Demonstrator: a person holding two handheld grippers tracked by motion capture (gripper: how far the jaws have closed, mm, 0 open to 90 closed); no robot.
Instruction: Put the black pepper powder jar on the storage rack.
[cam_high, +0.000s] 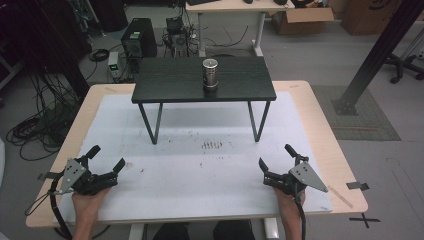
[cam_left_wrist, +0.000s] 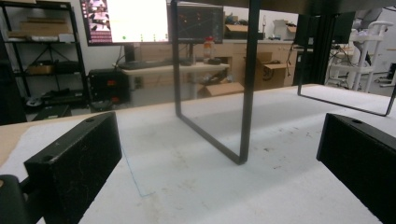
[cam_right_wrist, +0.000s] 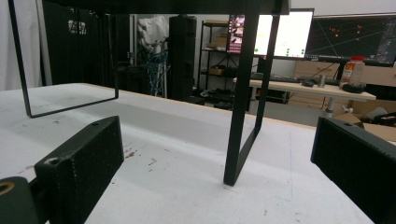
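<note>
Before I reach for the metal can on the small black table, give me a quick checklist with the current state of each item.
1. Left gripper jaws open, nothing between them: ok.
2. Right gripper jaws open, nothing between them: ok.
3. Metal can upright on the small black table: ok.
4. White mat between the grippers and the table free of obstacles: ok.
5. Can set back from the table's near edge, not overhanging: ok.
6. Can's weight or contents: cannot tell.
</note>
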